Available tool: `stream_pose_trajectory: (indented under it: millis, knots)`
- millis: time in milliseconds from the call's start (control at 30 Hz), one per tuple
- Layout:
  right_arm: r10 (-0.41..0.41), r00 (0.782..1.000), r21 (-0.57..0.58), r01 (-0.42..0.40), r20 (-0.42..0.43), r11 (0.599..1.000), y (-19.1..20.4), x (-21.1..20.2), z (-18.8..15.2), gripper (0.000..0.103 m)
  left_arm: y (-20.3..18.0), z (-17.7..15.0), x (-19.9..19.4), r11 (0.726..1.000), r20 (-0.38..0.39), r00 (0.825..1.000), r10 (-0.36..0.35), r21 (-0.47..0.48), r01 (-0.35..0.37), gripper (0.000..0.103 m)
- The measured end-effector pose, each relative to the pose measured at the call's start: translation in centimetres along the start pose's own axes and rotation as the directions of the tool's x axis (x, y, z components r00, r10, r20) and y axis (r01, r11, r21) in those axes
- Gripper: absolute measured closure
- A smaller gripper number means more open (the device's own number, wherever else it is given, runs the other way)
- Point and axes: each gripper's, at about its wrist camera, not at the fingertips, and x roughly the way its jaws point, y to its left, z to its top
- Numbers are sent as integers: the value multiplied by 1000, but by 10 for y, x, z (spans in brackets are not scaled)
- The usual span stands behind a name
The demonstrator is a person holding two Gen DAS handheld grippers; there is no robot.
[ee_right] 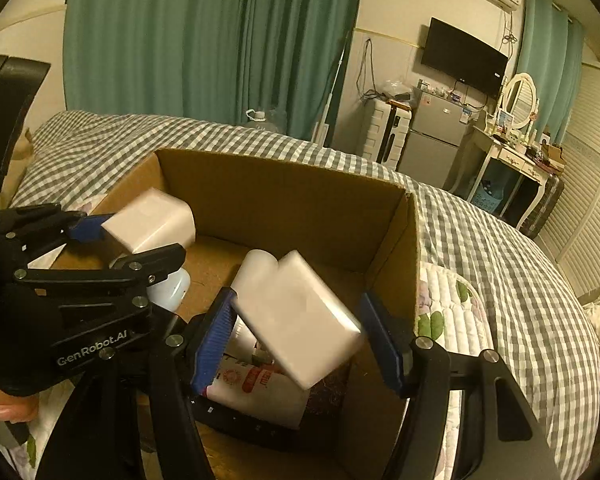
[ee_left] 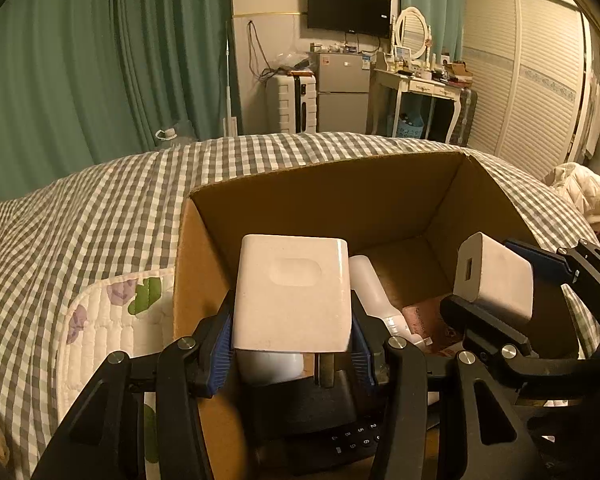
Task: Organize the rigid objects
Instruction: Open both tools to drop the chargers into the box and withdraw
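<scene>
several items already down in the cardboard box [ee_left: 324, 196] – left gripper [ee_left: 292, 344] clenched on a white charger [ee_left: 292, 292], right gripper [ee_right: 296, 340] apparently spread, its white adapter [ee_right: 300, 316] blurred, likely dropping in.

Dim yellowish indoor light, fisheye-bent edges, slight motion blur.

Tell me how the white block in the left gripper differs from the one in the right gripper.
The left block shows a shallow oval recess on its face; the right block shows a small rectangular socket. The left block sits square between the left gripper's pads; the right block lies tilted and blurred between the right gripper's fingers. Both are white, boxy and held over the cardboard box.
</scene>
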Motion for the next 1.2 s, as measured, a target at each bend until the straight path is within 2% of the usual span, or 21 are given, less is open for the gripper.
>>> stream_pose_trajectory:
  millis: [100, 167, 233, 333, 467, 600, 733, 933, 1033, 1200]
  knots:
    - [-8, 1000, 14, 8, 22, 1000, 0, -9, 3, 38, 3, 1, -5, 1000, 6, 1000, -9, -16, 9, 50]
    - [-4, 999, 30, 3, 36, 1000, -2, -18, 5, 33, 7, 4, -15, 1000, 38, 999, 20, -17, -19, 36]
    - [-8, 999, 28, 6, 50, 1000, -2, -27, 9, 27, 10, 8, -26, 999, 73, 996, 49, -22, -47, 30]
    - [-22, 997, 17, 21, 77, 1000, 1, -44, 14, 27, 15, 13, -44, 999, 109, 993, 37, -42, -33, 26]
    - [-57, 991, 23, 54, 124, 998, 3, -71, 20, 12, 16, 18, -69, 997, 155, 986, 59, -49, -52, 21]
    - [-94, 984, 56, 86, 154, 995, 1, -98, 24, 9, 21, 19, -97, 995, 210, 975, 76, -73, -62, 11]
    - [-114, 976, 99, 97, 186, 990, -2, -130, 26, 1, 25, 20, -125, 995, 240, 968, 70, -86, -50, 10]
    - [-126, 958, 135, 94, 258, 986, -5, -181, 21, 0, 29, 14, -173, 994, 310, 947, 86, -86, -62, 0]
    - [-138, 948, 153, 97, 287, 983, -3, -204, 17, 0, 27, 6, -191, 995, 338, 937, 84, -77, -62, 0]
    - [-154, 933, 163, 105, 326, 981, -1, -240, 8, 0, 23, 0, -218, 995, 352, 932, 88, -81, -63, 0]
